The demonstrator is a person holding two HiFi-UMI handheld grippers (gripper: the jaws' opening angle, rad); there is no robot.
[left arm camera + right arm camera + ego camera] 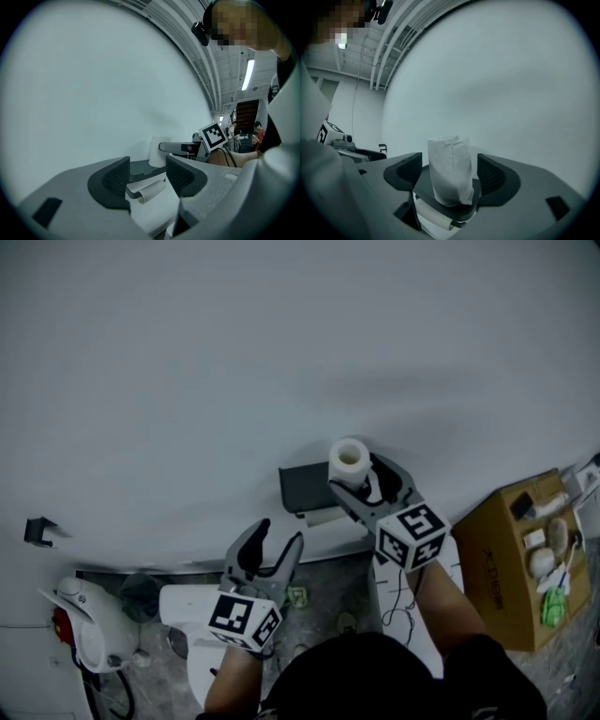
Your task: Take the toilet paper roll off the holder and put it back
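**Item:** toilet paper roll point(450, 168), white, soft-sided, slightly squashed. It stands upright on the dark top shelf of the wall holder point(423, 187).

**Position:** directly between the jaws of the right gripper point(449, 175), with a gap on each side and neither pad touching it. The wall point(511, 93) lies just beyond the roll, ahead of the jaws.

**Right gripper:** jaws at full spread, nothing gripped.

**Left gripper** point(147, 174): jaws apart and empty. It points at the holder's near edge, where a thin roll on the bar point(152, 191) hangs beneath the shelf, ahead of the jaws and below them.

**Step, as judged:** the right gripper is taking hold of the standing roll.

**Handling notes:**
- Keep the roll centred so both pads meet it together.
- Close lightly, because the paper will likely dent under pressure.
- Grip at mid-height, clear of the shelf.
- Lift straight up before drawing back, so the roll does not drag on the shelf or tip toward the wall.
- Keep the left gripper off the holder, or use it only to steady the holder.
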